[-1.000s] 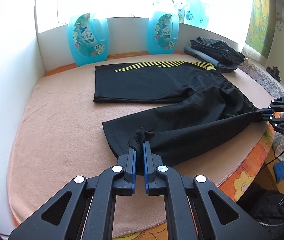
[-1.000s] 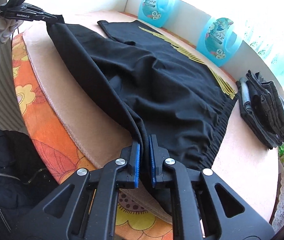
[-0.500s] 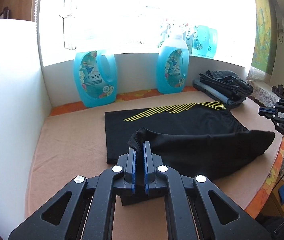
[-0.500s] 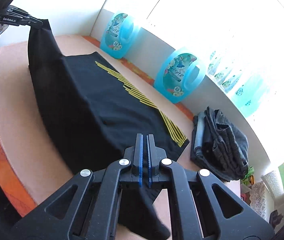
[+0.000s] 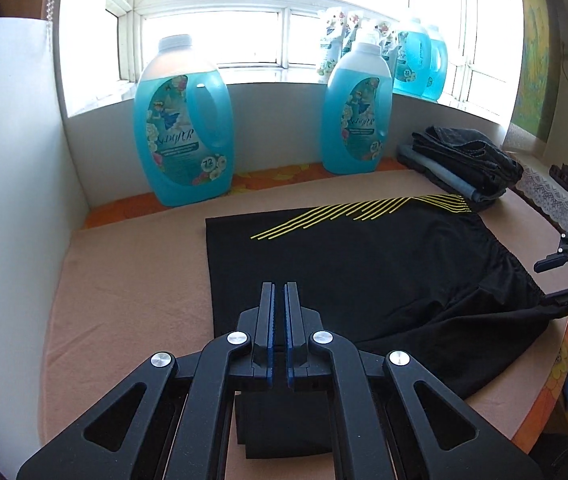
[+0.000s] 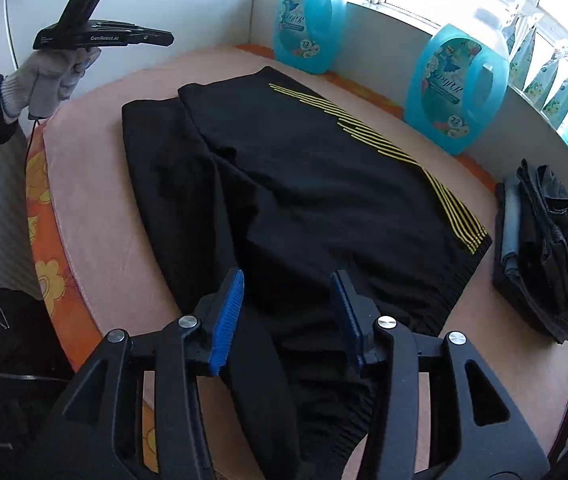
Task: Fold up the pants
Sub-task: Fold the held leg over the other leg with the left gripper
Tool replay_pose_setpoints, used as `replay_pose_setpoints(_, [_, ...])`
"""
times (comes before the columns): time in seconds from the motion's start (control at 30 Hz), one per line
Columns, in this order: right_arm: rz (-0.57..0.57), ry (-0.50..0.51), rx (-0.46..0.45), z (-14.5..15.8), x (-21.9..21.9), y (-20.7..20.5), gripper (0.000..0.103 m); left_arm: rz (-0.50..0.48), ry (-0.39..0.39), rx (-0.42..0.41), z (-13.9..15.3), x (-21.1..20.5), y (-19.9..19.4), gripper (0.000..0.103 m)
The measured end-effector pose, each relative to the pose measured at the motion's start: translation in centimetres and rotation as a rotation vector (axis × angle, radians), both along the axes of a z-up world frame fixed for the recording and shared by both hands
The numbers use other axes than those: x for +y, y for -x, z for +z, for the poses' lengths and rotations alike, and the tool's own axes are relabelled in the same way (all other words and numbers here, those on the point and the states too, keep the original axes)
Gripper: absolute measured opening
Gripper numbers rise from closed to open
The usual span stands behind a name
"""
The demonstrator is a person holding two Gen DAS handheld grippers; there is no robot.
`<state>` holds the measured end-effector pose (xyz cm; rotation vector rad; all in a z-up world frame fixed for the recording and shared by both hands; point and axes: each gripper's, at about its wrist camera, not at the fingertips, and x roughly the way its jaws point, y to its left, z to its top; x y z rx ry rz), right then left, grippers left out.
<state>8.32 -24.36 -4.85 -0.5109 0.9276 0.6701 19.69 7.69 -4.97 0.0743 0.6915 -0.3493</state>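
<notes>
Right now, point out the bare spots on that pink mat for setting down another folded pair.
Free: the pink mat left of the black pants, bordered by the white wall; also the near-right strip between the waistband and the folded jeans stack. Crowded: the back edge, with both blue detergent bottles, and the right corner with the jeans.

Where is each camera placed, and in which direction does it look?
Left wrist: on the left gripper, above the pants, facing the window and two bottles; its shut fingers show, and the right gripper at the right edge.
Right wrist: on the right gripper at the waistband, looking along the pants; its open fingers show, plus the left gripper in a gloved hand.
Shared: pants, bottles, folded clothes.
</notes>
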Motion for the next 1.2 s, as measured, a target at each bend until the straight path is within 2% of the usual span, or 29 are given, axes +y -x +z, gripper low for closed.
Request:
replay_pose_setpoints(0.03, [0.014, 0.023, -0.007, -0.6, 0.3, 0.6, 0.06, 0.007, 0.003, 0.017, -0.3, 0.1, -0.1, 0.003])
replay_pose_setpoints(0.1, [0.024, 0.084, -0.02, -1.8, 0.6, 1.2, 0.064, 0.0, 0.027, 0.066, -1.2, 0.6, -0.3, 0.004])
replay_pose_setpoints(0.13, [0.022, 0.103, -0.018, -2.4, 0.6, 1.4, 0.064, -0.012, 0.04, 0.1, -1.6, 0.6, -0.5, 0.009])
replay_pose_setpoints(0.17, [0.026, 0.102, -0.006, -2.8, 0.6, 1.6, 0.064, -0.018, 0.042, 0.127, -2.2, 0.6, -0.5, 0.024])
replay_pose_setpoints(0.23, [0.031, 0.086, 0.016, -3.2, 0.4, 2.0, 0.064, -0.033, 0.018, 0.152, -3.3, 0.1, -0.2, 0.037])
replay_pose_setpoints(0.43, [0.018, 0.081, 0.011, -3.4, -0.6, 3.5, 0.064, -0.033, -0.066, 0.249, -6.7, -1.4, -1.9, 0.039])
replay_pose_setpoints(0.57, [-0.036, 0.062, 0.012, -3.2, -2.4, 3.9, 0.064, 0.014, -0.111, 0.264, -8.1, -1.3, -2.5, 0.039])
replay_pose_setpoints(0.67, [-0.072, 0.06, 0.015, -3.4, -3.6, 4.0, 0.064, 0.03, -0.118, 0.244, -8.2, -1.1, -2.5, 0.052])
replay_pose_setpoints(0.73, [-0.089, 0.057, 0.02, -3.6, -4.0, 4.0, 0.064, 0.032, -0.108, 0.248, -8.5, -0.8, -2.8, 0.053])
replay_pose_setpoints(0.9, [-0.123, 0.048, 0.029, -4.2, -4.6, 4.0, 0.064, 0.021, -0.079, 0.216, -8.7, -1.1, -2.9, 0.05])
replay_pose_setpoints(0.93, [-0.125, 0.047, 0.03, -4.4, -4.6, 4.1, 0.064, 0.011, -0.073, 0.207, -8.7, -1.2, -2.8, 0.04])
replay_pose_setpoints(0.97, [-0.126, 0.045, 0.029, -4.4, -4.7, 4.1, 0.064, 0.0, -0.067, 0.199, -8.7, -1.5, -2.7, 0.022])
replay_pose_setpoints(1.0, [-0.128, 0.042, 0.027, -4.4, -4.7, 4.1, 0.063, -0.008, -0.061, 0.195, -8.6, -1.7, -2.6, 0.014])
replay_pose_setpoints(1.03, [-0.134, 0.043, 0.024, -4.4, -4.7, 4.1, 0.057, -0.018, -0.06, 0.193, -8.6, -2.1, -2.4, 0.004])
replay_pose_setpoints(1.07, [-0.141, 0.046, 0.023, -4.3, -4.6, 4.0, 0.051, -0.022, -0.076, 0.181, -8.5, -2.5, -2.1, 0.004])
replay_pose_setpoints(1.13, [-0.147, 0.046, 0.031, -4.3, -4.6, 4.0, 0.024, -0.035, -0.092, 0.154, -8.2, -3.1, -1.4, 0.003])
replay_pose_setpoints(1.2, [-0.151, 0.063, 0.01, -4.2, -4.3, 4.2, 0.017, -0.032, -0.074, 0.127, -7.6, -3.1, -0.6, 0.003])
